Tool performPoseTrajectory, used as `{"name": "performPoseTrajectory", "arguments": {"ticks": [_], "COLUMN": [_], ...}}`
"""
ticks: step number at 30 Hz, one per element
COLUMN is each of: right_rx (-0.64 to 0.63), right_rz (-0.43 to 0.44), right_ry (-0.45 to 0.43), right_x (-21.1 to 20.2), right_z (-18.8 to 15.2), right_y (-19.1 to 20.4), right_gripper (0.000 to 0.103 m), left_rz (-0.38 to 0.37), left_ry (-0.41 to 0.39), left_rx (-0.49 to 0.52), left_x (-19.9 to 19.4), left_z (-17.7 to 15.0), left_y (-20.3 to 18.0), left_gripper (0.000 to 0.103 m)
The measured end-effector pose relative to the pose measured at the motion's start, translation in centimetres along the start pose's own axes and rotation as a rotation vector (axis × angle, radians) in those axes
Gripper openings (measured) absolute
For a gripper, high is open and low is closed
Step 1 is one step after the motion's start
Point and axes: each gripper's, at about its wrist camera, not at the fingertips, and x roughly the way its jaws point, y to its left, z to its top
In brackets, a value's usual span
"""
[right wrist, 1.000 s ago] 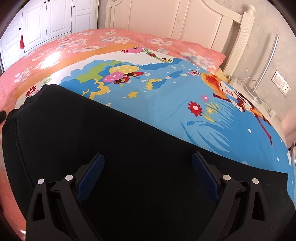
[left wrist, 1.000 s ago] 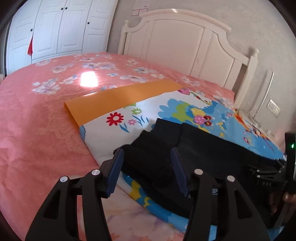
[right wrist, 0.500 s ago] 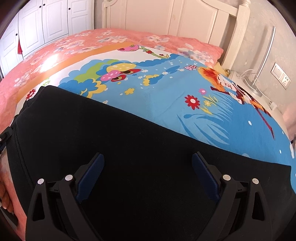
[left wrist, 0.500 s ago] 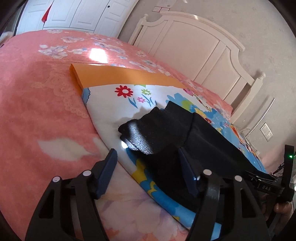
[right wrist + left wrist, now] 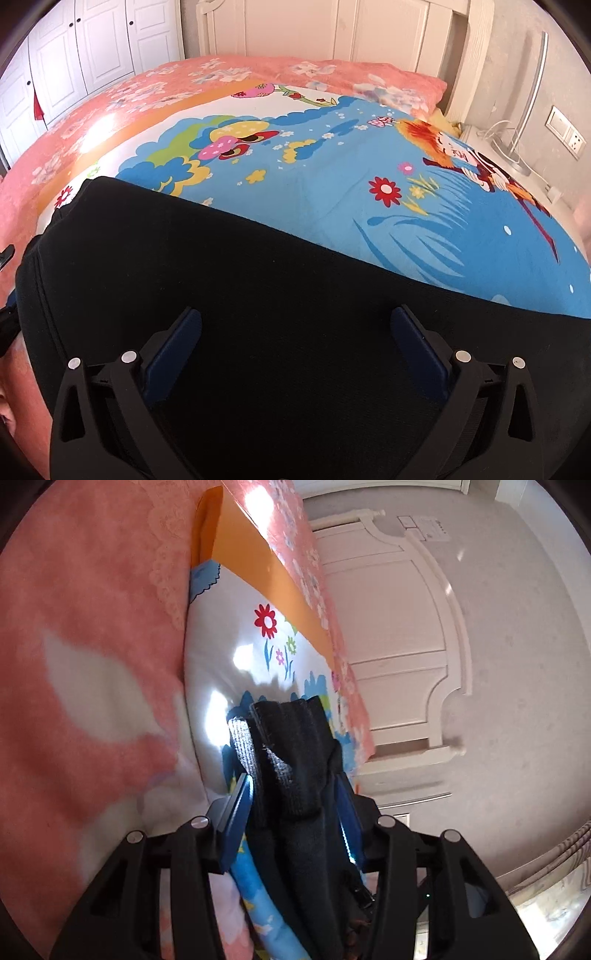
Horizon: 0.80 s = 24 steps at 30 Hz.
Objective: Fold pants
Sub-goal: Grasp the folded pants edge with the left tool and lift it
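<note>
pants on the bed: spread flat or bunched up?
Mostly spread. The black pants lie flat across the cartoon sheet; only their end is bunched between the closing left gripper fingers.

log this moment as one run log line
left gripper: closing, bunched end of black fabric pants between pads | right gripper: opening, over flat pants | surface: cartoon-print blue sheet

Black pants (image 5: 295,314) on a blue cartoon-flowered sheet (image 5: 332,177) over a pink floral bedspread (image 5: 85,646)
</note>
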Motion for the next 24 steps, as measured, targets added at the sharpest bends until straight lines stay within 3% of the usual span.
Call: {"name": "performPoseTrajectory", "arguments": {"ticks": [3, 6, 10, 13, 14, 15, 16, 18, 21, 24], "right_rx": [-0.037, -0.065, -0.185, -0.226, -0.225, -0.218, -0.210, -0.152, -0.088, -0.015], "right_rz": [0.014, 0.213, 0.299, 0.306, 0.284, 0.224, 0.167, 0.103, 0.166, 0.126], "right_ry": [-0.080, -0.063, -0.045, 0.032, 0.066, 0.082, 0.092, 0.115, 0.105, -0.011], "right_x": [-1.6, -2.3, -1.5, 0.9, 2.2, 3.5, 4.4, 6.3, 6.4, 3.6], "right_z": [0.6, 2.0, 5.0, 7.3, 7.9, 8.3, 8.4, 8.2, 8.0, 8.1], "right_y": [1.4, 3.9, 9.5, 12.5, 13.0, 13.2, 12.9, 11.7, 9.7, 7.4], "right_gripper": [0.098, 0.098, 0.097, 0.078, 0.070, 0.070, 0.072, 0.098, 0.097, 0.097], "left_rz": [0.076, 0.070, 0.062, 0.053, 0.053, 0.053, 0.054, 0.060, 0.068, 0.070], "left_ry": [0.007, -0.004, -0.006, -0.014, -0.017, -0.018, -0.018, -0.011, 0.001, -0.002], "left_rx": [-0.005, -0.031, -0.034, -0.035, -0.037, -0.038, -0.039, -0.037, -0.036, -0.027], "left_x": [1.0, 1.3, 1.9, 2.2, 2.2, 2.3, 2.1, 2.0, 2.0, 2.0], "left_z": [-0.3, -0.4, -0.3, -0.3, -0.3, -0.3, -0.3, -0.2, -0.1, -0.1], "left_y": [0.2, 0.3, 0.4, 0.5, 0.5, 0.5, 0.6, 0.5, 0.4, 0.4], "left_gripper": [0.044, 0.044, 0.044, 0.044, 0.044, 0.044, 0.044, 0.044, 0.044, 0.044]}}
